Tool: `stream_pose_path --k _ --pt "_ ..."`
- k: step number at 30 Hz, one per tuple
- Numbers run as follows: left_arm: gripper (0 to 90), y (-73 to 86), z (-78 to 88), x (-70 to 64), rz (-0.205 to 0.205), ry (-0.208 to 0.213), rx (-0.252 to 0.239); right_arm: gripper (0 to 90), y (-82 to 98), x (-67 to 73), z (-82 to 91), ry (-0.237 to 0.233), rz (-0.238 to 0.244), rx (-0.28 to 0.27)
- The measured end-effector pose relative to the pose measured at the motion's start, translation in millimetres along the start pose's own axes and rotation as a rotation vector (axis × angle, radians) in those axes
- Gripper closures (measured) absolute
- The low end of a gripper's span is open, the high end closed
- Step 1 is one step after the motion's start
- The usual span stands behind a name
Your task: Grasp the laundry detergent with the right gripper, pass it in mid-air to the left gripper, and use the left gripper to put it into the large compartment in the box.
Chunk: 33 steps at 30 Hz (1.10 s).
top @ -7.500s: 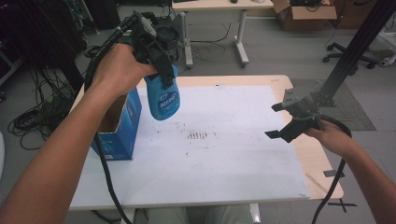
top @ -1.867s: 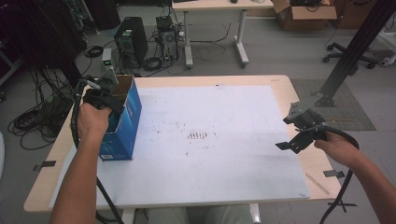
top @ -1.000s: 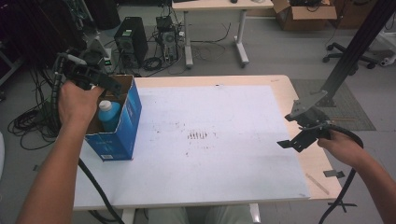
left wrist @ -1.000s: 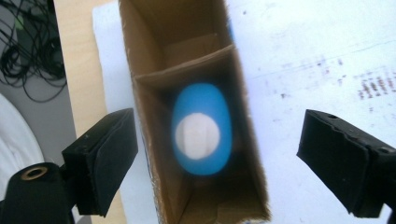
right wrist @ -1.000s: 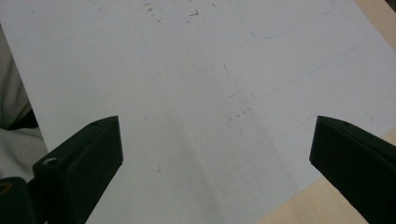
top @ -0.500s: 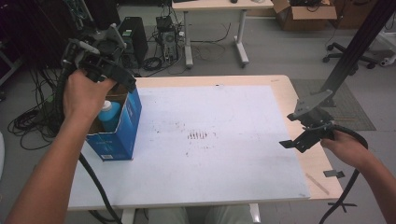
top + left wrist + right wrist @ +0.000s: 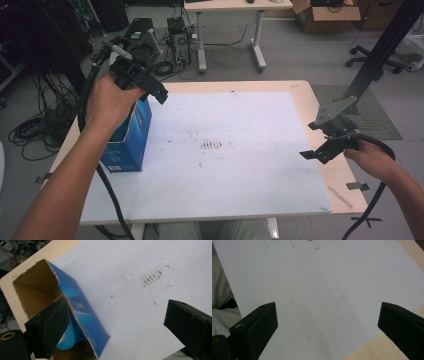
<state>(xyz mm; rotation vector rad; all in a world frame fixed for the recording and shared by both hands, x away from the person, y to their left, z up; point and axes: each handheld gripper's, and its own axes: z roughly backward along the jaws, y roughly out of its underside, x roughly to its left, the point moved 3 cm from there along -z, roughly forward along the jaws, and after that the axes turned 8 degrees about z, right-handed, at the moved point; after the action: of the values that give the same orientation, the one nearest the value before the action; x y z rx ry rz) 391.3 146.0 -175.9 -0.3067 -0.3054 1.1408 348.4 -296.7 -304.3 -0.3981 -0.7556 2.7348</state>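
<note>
Left gripper view: blue carton (image 7: pixel 82 315), printing too blurred for reading.

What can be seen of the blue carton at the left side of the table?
The blue carton is cardboard, printed blue outside and plain brown inside, with a roughly torn open top. It stands upright at the table's left edge, partly on the white sheet. In the left gripper view a light blue rounded object lies inside. The left gripper hangs open above it, not touching.
</note>
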Motion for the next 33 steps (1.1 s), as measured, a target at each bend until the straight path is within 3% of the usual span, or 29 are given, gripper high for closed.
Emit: stream_pose_path --k 11,25,33 --pt "5.4 -8.8 -7.0 -29.4 -0.142 0.05 -0.011 2.3 -2.1 0.2 -1.3 -0.008 -0.002 -0.001" --pt "5.2 -20.5 -19.1 -50.4 -0.261 0.09 0.0 2.3 -4.0 -1.9 -3.1 -0.014 -0.011 -0.004" --pt "5.2 -28.4 -33.9 -65.1 -0.329 0.119 0.022 2.2 -6.6 -3.6 -4.6 -0.02 -0.012 0.0"
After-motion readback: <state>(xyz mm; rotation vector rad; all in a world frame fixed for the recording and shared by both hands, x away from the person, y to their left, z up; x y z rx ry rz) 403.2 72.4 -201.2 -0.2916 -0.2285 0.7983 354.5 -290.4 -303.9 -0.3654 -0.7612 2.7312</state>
